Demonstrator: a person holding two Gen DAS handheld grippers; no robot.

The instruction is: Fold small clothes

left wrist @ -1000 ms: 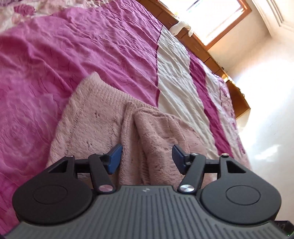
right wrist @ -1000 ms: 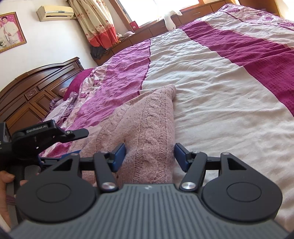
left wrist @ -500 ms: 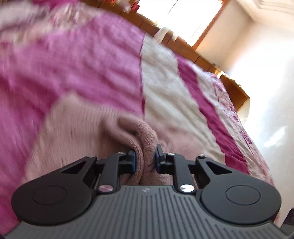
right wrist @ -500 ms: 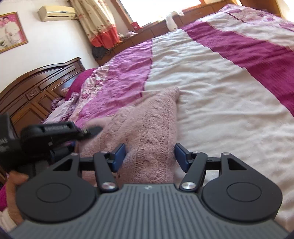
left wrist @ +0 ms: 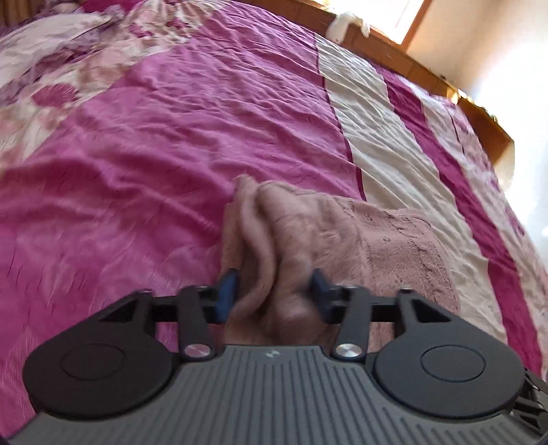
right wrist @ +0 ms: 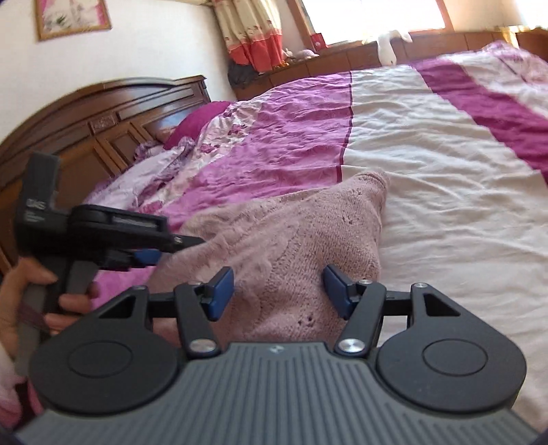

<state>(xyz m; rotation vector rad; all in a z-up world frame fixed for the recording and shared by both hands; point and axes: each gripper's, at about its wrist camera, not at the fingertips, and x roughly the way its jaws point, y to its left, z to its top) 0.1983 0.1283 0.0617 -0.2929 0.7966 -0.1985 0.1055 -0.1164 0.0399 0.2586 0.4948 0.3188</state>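
A pink knitted sweater (left wrist: 342, 232) lies on the bed, part of it folded over so the fluffy inner side shows. My left gripper (left wrist: 273, 296) is open, its blue pads (left wrist: 226, 294) standing on either side of a bunched fold of the sweater. In the right wrist view the sweater (right wrist: 291, 239) spreads from the magenta stripe to the cream stripe. My right gripper (right wrist: 279, 291) is open low over the sweater's near edge. The left gripper (right wrist: 171, 248), held by a hand (right wrist: 20, 294), points at the sweater's left edge.
The bedspread (right wrist: 428, 164) has magenta, cream and floral stripes. A dark wooden headboard (right wrist: 85, 137) stands at the left. A white plush toy (right wrist: 387, 44) sits on the window ledge beyond the bed, beside a curtain (right wrist: 250, 30).
The left gripper shut on a fold of the sweater, carried it across, and its jaws have now opened again. The right gripper stayed open over the sweater.
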